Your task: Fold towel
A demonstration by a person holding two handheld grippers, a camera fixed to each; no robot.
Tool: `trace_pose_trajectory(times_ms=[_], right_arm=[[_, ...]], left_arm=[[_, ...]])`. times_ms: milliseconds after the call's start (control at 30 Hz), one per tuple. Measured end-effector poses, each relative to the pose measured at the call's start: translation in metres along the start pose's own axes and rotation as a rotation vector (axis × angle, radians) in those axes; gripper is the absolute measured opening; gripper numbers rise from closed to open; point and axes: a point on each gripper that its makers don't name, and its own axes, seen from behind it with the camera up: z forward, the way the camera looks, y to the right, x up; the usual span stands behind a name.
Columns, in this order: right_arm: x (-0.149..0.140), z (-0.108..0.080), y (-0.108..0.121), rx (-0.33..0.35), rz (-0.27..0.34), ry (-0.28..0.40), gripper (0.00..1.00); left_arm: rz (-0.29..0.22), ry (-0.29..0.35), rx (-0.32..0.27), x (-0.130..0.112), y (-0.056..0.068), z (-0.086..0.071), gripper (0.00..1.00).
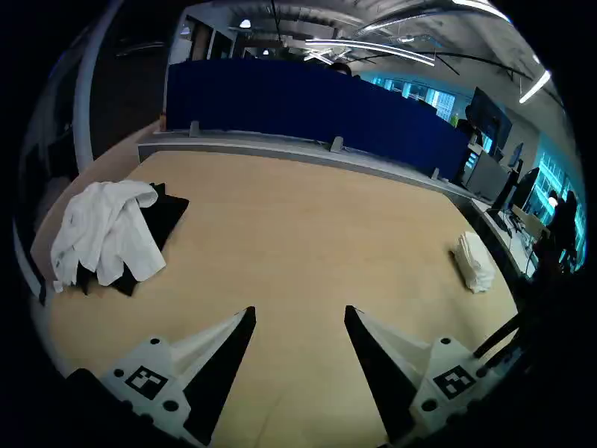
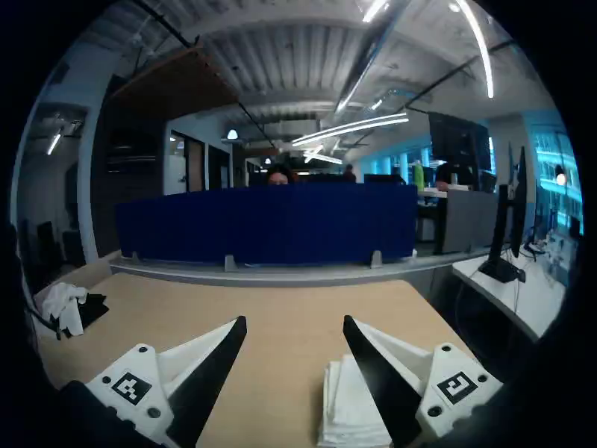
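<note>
While both grippers hang over the desk with nothing held, the pickup target is the loose heap, not the finished pile.

Left gripper view: left gripper point(image 1: 298, 310) has its fingers spread wide with bare wooden desk point(image 1: 298, 224) between them. The crumpled white towel point(image 1: 108, 231) lies ahead and well off to the left of the left finger, draped over a black cloth point(image 1: 166, 213) that shows at its far and near edges. The heap is bunched; I judge its longer run to go roughly away from the fingers, but the edges are not readable. A folded white towel stack point(image 1: 475, 261) sits ahead and far right of the right finger.

Right gripper view: right gripper point(image 2: 295, 319) is likewise spread and grips nothing. The folded white towel stack point(image 2: 339, 407) lies just below, partly hidden by the right finger. The crumpled white towel point(image 2: 63, 305) is small and far left, well apart from these fingers.

Judgement: the left gripper is nearer the heap; the reach goes left and forward. The left gripper view gives the heap's outline and the cloth under it; the right gripper view gives the stack's layered edges up close.
</note>
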Motion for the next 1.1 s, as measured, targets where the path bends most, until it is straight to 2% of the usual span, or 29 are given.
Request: trace_pose_trajectory(times_ms=[167,367,500,667,767,900,1100], right_arm=[[0.002,-0.002,-0.028,0.019,-0.042,-0.009,1.0],[0.007,-0.005,-0.054,0.029,-0.043,-0.009,1.0],[0.01,-0.01,-0.068,0.035,-0.033,-0.008,1.0],[0.01,-0.016,-0.076,0.031,-0.029,-0.024,1.0],[0.013,-0.02,-0.078,0.027,-0.033,-0.03,1.0],[0.015,-0.023,-0.081,0.022,-0.044,-0.043,1.0],[0.019,-0.023,-0.087,0.018,-0.064,-0.062,1.0]], left_arm=[[0.003,0.061,-0.004,0.018,0.0,0.006,0.88],[0.025,0.187,0.0,0.054,-0.001,0.013,0.88],[0.053,0.306,-0.003,0.086,-0.001,0.013,0.88],[0.102,0.479,0.039,0.129,-0.007,0.003,0.88],[0.137,0.548,0.054,0.144,-0.005,-0.001,0.88],[0.16,0.586,0.056,0.151,-0.001,-0.003,0.88],[0.147,0.611,0.05,0.151,-0.002,-0.003,0.88]])
